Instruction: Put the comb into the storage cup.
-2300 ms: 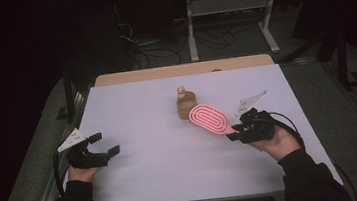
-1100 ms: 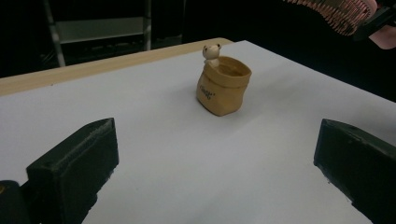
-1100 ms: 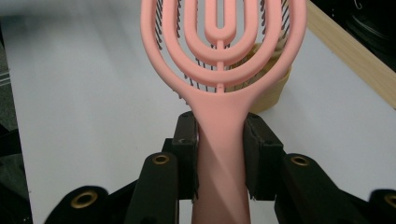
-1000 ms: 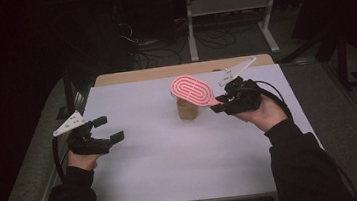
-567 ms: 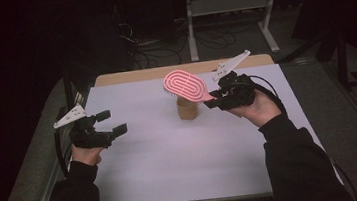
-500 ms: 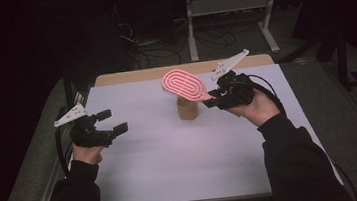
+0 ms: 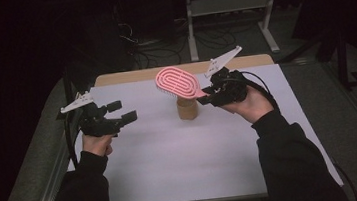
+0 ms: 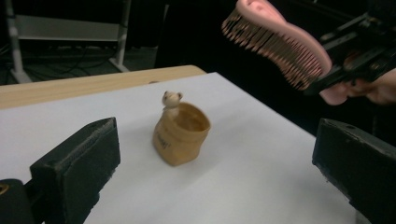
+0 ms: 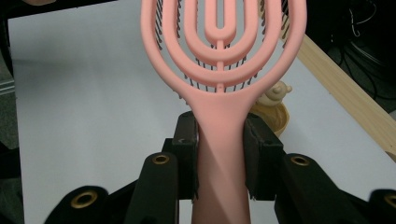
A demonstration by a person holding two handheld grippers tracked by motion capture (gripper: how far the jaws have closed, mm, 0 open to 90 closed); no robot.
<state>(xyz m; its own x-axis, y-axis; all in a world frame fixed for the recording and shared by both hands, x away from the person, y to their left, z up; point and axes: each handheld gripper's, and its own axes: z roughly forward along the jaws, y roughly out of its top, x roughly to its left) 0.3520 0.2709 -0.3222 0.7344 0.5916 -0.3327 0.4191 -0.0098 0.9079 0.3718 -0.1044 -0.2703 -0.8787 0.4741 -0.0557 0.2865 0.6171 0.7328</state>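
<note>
A pink hairbrush [image 7: 177, 82] with looped ribs hangs in the air above the table, bristles down [image 8: 275, 46]. My right gripper [image 7: 212, 95] is shut on its handle [image 9: 219, 154], both pads pressed against it. Under the brush head stands a small tan cup [image 7: 187, 108] with a little bear figure on its rim [image 8: 171, 99]; it also peeks out behind the brush [image 9: 273, 112]. My left gripper [image 7: 123, 113] hovers at the table's left, open and empty, its wide-apart jaws framing the cup [image 8: 181, 135].
A white sheet [image 7: 173, 166] covers the table; a wooden edge [image 7: 133, 75] shows at the back. Behind the table stand a metal rack [image 7: 227, 5] and cables on a dark floor.
My right gripper has carried the brush up and to the left until its head hangs over the cup. My left gripper has risen and moved inward toward the cup.
</note>
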